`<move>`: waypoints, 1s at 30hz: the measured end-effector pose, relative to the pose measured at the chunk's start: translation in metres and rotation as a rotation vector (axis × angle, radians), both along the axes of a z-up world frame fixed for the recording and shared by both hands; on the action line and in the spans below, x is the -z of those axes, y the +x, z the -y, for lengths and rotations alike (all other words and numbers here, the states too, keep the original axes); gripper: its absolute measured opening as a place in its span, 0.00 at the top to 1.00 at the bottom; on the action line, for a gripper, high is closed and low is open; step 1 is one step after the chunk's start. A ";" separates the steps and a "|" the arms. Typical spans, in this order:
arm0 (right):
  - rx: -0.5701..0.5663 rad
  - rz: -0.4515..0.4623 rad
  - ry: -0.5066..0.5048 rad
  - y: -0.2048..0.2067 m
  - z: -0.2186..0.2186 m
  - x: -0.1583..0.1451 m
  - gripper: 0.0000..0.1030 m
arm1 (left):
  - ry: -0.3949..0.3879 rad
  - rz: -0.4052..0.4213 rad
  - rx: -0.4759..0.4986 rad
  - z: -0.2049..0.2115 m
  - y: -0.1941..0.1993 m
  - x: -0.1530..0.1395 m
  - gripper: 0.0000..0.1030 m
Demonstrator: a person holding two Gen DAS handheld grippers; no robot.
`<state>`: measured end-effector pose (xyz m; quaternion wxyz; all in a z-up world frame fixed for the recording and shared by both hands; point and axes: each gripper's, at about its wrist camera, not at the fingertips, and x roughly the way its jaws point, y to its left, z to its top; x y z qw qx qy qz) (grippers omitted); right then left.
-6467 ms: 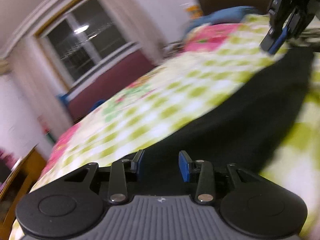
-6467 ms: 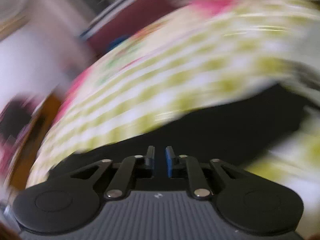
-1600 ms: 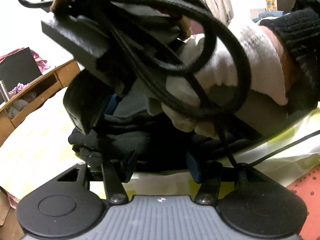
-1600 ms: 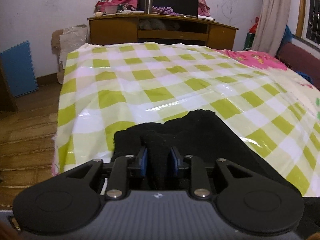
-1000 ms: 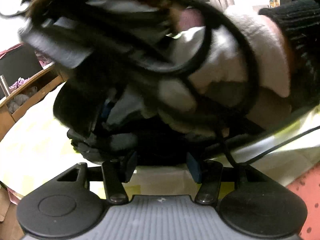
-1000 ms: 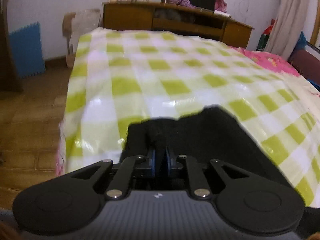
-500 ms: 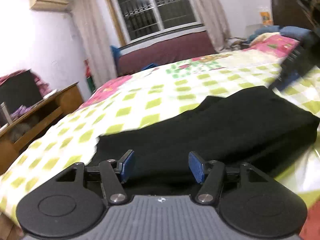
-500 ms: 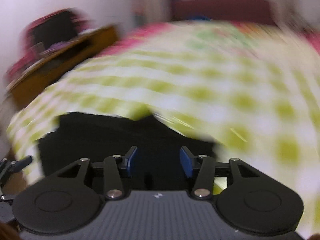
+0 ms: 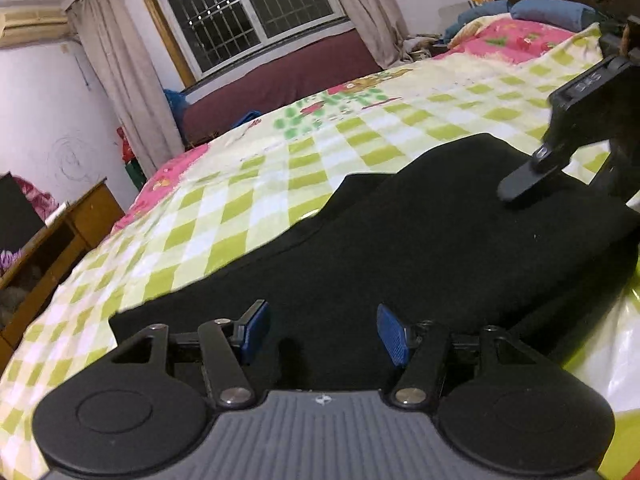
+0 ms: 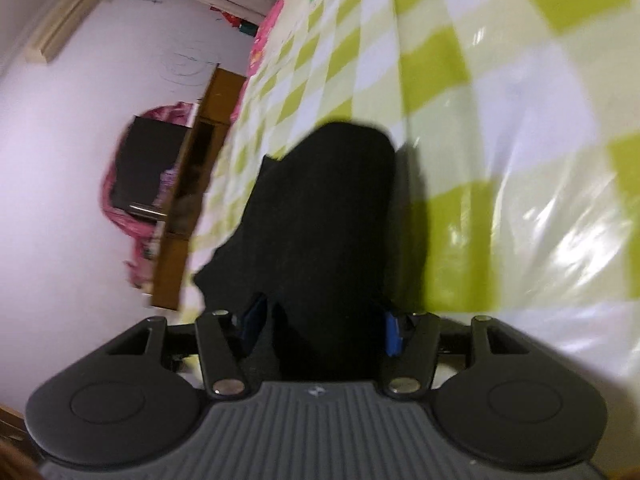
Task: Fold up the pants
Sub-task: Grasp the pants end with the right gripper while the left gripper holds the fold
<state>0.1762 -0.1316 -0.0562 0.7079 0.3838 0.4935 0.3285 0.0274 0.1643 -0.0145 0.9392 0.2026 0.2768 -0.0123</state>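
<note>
The bed (image 9: 360,128), under its green-and-white checked cover, spreads ahead of both grippers; the black pants (image 9: 420,240) lie flat on it as a long folded slab, running from just under the left gripper (image 9: 320,334) forward and to its right; a second and a half ago the right gripper (image 10: 320,330) was clamped on a thick bundle of that cloth at the near end, and its jaws have just been opening, so the fold appears laid down and released; that reads as one fold done, with the next grasp not yet taken. The left gripper stands moderately wide with nothing pinched, only cloth beneath it; the right one is also apart, with a ridge of the pants running between its fingers, and I cannot tell whether they touch it. The left view alone shows the right gripper hanging above the far end of the pants; the right view, rolled sideways, alone shows the desk (image 10: 200,168) off to its left.
</note>
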 end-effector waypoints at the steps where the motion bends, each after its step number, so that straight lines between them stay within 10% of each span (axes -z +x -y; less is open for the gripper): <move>1: -0.012 0.013 0.001 0.001 -0.006 0.002 0.42 | 0.006 0.004 0.004 0.002 0.001 -0.002 0.29; 8: 0.038 -0.002 0.065 -0.002 -0.006 -0.013 0.80 | 0.057 -0.048 0.024 0.022 0.008 0.002 0.31; 19: 0.191 -0.016 -0.207 -0.062 0.122 -0.029 0.77 | 0.117 -0.090 0.416 0.140 -0.014 0.006 0.29; 23: 0.177 0.126 -0.288 -0.083 0.121 -0.048 0.78 | 0.061 -0.107 0.415 0.148 -0.004 -0.008 0.27; 30: 0.215 0.115 -0.188 -0.089 0.129 -0.039 0.74 | 0.088 -0.127 0.330 0.140 0.007 -0.008 0.19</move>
